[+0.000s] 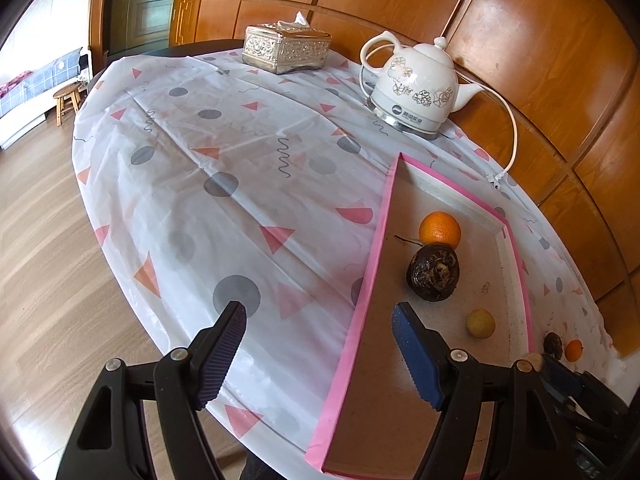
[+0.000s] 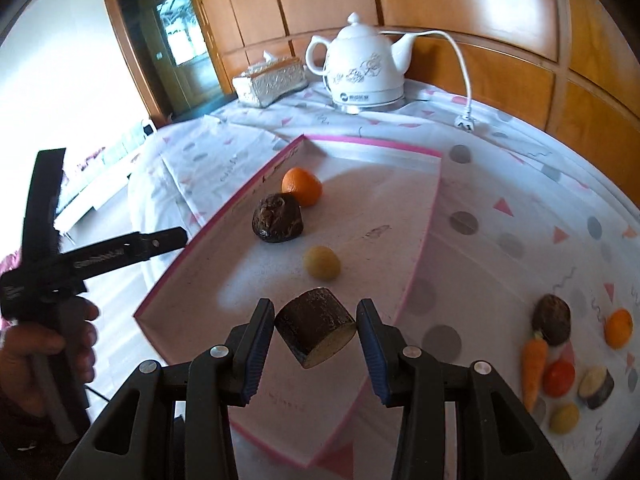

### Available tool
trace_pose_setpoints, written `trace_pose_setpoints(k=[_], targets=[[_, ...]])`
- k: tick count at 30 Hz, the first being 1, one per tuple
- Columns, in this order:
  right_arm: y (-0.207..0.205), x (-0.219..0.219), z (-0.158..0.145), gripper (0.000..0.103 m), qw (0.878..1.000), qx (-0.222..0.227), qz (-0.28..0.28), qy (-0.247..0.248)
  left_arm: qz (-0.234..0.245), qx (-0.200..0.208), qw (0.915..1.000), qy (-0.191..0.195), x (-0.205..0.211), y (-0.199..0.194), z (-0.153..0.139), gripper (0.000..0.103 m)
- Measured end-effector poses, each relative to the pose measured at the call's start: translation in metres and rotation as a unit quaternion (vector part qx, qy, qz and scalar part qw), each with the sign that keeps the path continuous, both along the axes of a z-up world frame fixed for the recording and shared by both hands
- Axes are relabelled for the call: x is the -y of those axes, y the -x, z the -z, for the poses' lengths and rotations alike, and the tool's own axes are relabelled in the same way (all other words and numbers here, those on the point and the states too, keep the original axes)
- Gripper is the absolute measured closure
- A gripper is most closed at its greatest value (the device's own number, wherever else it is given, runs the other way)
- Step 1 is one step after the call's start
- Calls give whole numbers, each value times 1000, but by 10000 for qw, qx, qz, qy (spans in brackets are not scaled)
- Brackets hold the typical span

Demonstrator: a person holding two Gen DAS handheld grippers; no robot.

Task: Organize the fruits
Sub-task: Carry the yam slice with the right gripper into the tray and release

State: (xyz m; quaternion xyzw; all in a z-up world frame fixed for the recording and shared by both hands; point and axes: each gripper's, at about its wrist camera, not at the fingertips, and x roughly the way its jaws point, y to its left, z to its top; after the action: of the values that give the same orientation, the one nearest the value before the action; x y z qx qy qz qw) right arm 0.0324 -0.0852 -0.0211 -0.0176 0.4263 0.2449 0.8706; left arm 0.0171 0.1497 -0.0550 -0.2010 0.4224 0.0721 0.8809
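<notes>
Right gripper (image 2: 316,334) is sitting at bottom centre of the right wrist view, blue pads clamping a dark cut chunk (image 2: 316,330) with a pale cut face, hanging over the near part of the pink-edged tray (image 2: 416,276). Inside the tray, running up-frame from the chunk: a small yellow fruit (image 2: 322,263), a dark brown round fruit (image 2: 277,219), and an orange (image 2: 302,186) touching it. Lower right of that frame, outside the tray on the bench cloth (image 2: 500,200), a loose group is lying: carrot (image 2: 534,368), second dark fruit (image 2: 551,319), small orange (image 2: 619,328), red fruit (image 2: 559,378), another cut chunk (image 2: 597,387), yellow fruit (image 2: 564,418). Left gripper (image 1: 320,356) is showing at bottom of the left wrist view, fingers spread wide and holding nothing, straddling the tray's pink left wall (image 1: 360,312). Upper part of both frames: white kettle (image 2: 360,68) and tissue box (image 2: 270,84) are standing at the far bench edge, near the wood panelling.
</notes>
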Motion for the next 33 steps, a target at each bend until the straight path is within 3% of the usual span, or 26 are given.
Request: trace_pose_setpoints(k=[7,13,17,21,33], targets=[[-15,-11,14,60,9990,13,20,437,20,-32,10000,9,2,-1,2,27],[-16,-8,20,59,9984,43,212,513,41,-10,10000,-10,3,-1,0,27],[-16,-3,16,57,9986,57,371,373,55,18,10000,-25,5,0,-2,27],[-12,6,6,48,9982,154,547,175,72,45,10000,-31,6,1,-4,27],[7,48,-3,48,9915,299,1263,3,123,106,9999,-47,10,2,-8,27]])
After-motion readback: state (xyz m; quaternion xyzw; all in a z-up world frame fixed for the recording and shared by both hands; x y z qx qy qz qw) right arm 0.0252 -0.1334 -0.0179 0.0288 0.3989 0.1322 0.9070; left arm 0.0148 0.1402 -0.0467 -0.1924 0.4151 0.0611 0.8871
